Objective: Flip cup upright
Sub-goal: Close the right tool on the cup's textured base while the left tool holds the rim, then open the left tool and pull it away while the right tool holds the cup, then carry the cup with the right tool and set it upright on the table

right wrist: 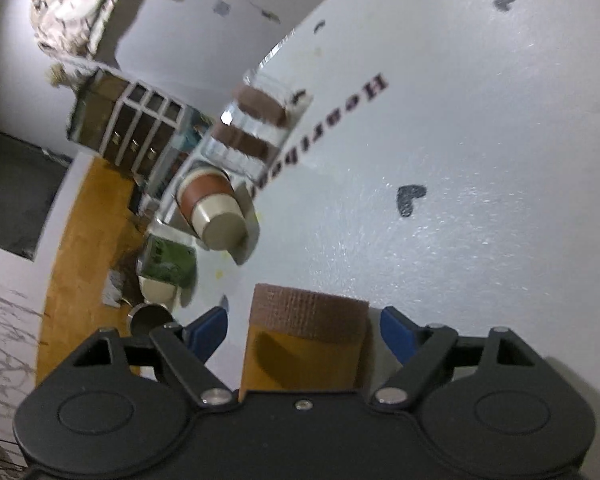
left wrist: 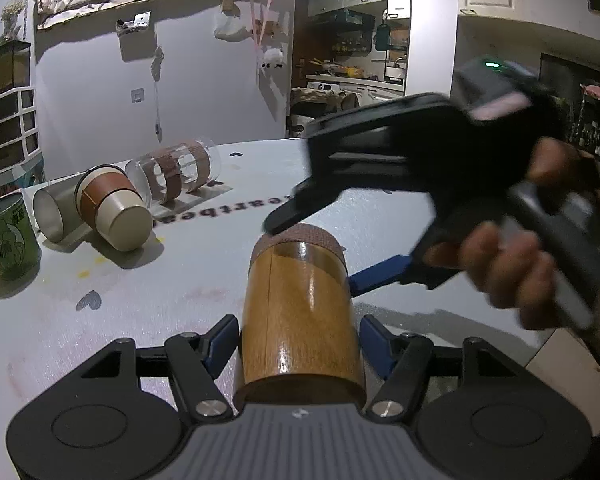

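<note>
An amber cup point(left wrist: 300, 308) with a brown band at its far end lies on its side on the white table point(left wrist: 180, 296), between the fingers of my left gripper point(left wrist: 298, 340). The blue pads point(left wrist: 222, 340) stand a little off its sides, so that gripper is open. My right gripper point(left wrist: 312, 248) comes in from the right over the cup's banded end, jaws spread around it. In the right wrist view the same cup point(right wrist: 304, 344) sits between that gripper's open blue pads point(right wrist: 206, 330), gripper midpoint point(right wrist: 304, 332).
At the back left lie a cream and brown paper cup point(left wrist: 116, 208), a grey cup point(left wrist: 52, 216) and a clear glass with brown bands point(left wrist: 176, 172). A green can point(left wrist: 8, 236) stands at the left edge. The table's right edge drops to the floor point(left wrist: 560, 364).
</note>
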`<state>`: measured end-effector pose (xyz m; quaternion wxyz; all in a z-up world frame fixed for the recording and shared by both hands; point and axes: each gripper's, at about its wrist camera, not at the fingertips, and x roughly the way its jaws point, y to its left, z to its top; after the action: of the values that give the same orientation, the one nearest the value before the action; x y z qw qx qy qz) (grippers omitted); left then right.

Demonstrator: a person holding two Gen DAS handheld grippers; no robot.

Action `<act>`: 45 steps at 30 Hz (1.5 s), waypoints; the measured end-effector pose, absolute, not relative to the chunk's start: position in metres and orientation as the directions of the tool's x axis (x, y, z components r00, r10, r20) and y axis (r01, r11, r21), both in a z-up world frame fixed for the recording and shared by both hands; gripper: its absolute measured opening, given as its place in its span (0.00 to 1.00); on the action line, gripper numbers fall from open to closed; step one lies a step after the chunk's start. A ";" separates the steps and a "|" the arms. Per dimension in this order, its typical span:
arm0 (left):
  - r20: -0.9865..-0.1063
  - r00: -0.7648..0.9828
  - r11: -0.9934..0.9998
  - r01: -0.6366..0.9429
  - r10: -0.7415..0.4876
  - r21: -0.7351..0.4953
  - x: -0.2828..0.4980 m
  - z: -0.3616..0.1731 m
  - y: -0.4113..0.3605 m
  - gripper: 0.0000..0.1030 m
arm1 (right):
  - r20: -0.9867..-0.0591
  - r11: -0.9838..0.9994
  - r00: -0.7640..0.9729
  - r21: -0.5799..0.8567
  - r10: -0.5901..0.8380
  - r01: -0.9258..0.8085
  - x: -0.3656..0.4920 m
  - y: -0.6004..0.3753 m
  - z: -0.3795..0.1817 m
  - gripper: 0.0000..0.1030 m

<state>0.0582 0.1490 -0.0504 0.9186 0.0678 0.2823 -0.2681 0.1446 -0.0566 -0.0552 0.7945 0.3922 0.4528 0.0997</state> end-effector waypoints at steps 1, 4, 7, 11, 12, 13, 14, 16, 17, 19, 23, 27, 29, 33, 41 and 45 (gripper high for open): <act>-0.555 0.696 0.846 0.532 -0.455 -0.026 0.058 -0.050 0.149 0.65 | -0.657 0.685 0.559 0.700 0.506 0.203 0.149 -0.054 -0.057 0.82; -0.555 0.695 0.845 0.535 -0.457 -0.025 0.057 -0.051 0.149 0.65 | -0.691 0.719 0.538 0.664 0.483 0.207 0.161 -0.047 -0.059 0.81; -0.554 0.695 0.845 0.533 -0.459 -0.032 0.058 -0.051 0.150 0.65 | -0.695 0.753 0.525 0.642 0.492 0.144 0.166 -0.042 -0.058 0.74; -0.534 0.699 0.835 0.549 -0.476 -0.026 0.056 -0.049 0.150 0.65 | -0.681 0.803 0.570 0.593 0.460 0.060 0.159 -0.036 -0.039 0.73; -0.528 0.700 0.832 0.554 -0.480 -0.023 0.055 -0.048 0.149 0.65 | -0.671 0.823 0.593 0.568 0.446 0.024 0.154 -0.034 -0.031 0.73; -0.522 0.701 0.829 0.559 -0.485 -0.019 0.054 -0.047 0.148 0.65 | -0.660 0.844 0.618 0.536 0.428 -0.013 0.148 -0.030 -0.022 0.73; -0.517 0.703 0.827 0.562 -0.488 -0.015 0.053 -0.047 0.147 0.65 | -0.648 0.867 0.644 0.495 0.408 -0.051 0.141 -0.026 -0.012 0.73; -0.511 0.704 0.821 0.571 -0.493 -0.007 0.052 -0.047 0.144 0.65 | -0.624 0.907 0.689 0.404 0.370 -0.120 0.127 -0.017 0.004 0.73; -0.509 0.703 0.818 0.575 -0.497 -0.006 0.051 -0.048 0.142 0.65 | -0.613 0.924 0.709 0.352 0.349 -0.151 0.119 -0.012 0.012 0.73; -0.509 0.696 0.812 0.583 -0.507 -0.011 0.050 -0.050 0.140 0.65 | -0.594 0.947 0.741 0.253 0.313 -0.197 0.104 -0.003 0.020 0.73; -0.506 0.678 0.800 0.599 -0.532 -0.039 0.050 -0.057 0.137 0.66 | -0.565 0.959 0.782 0.073 0.265 -0.273 0.077 0.012 0.027 0.73; -0.496 0.664 0.790 0.608 -0.559 -0.077 0.046 -0.061 0.138 0.77 | -0.558 0.951 0.795 -0.033 0.237 -0.306 0.061 0.020 0.028 0.72; -0.476 0.671 0.787 0.612 -0.569 -0.079 0.042 -0.059 0.139 0.90 | -0.549 0.942 0.803 -0.081 0.232 -0.327 0.056 0.022 0.027 0.72; -0.455 0.692 0.796 0.602 -0.560 -0.063 0.039 -0.057 0.141 0.92 | -0.539 0.942 0.822 -0.140 0.186 -0.304 0.058 0.015 0.027 0.72; -0.468 0.695 0.817 0.567 -0.545 -0.109 0.052 -0.061 0.148 0.92 | -0.457 0.979 0.887 -0.200 -0.065 -0.032 0.099 -0.061 0.039 0.72; -0.473 0.695 0.820 0.561 -0.542 -0.116 0.054 -0.063 0.149 0.92 | -0.444 0.974 0.876 -0.197 -0.188 0.109 0.128 -0.109 0.041 0.72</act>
<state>0.0535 0.1486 -0.0625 0.9203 0.0185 0.2508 -0.2996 0.1284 -0.1088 0.0406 0.9650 -0.0834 0.2366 -0.0768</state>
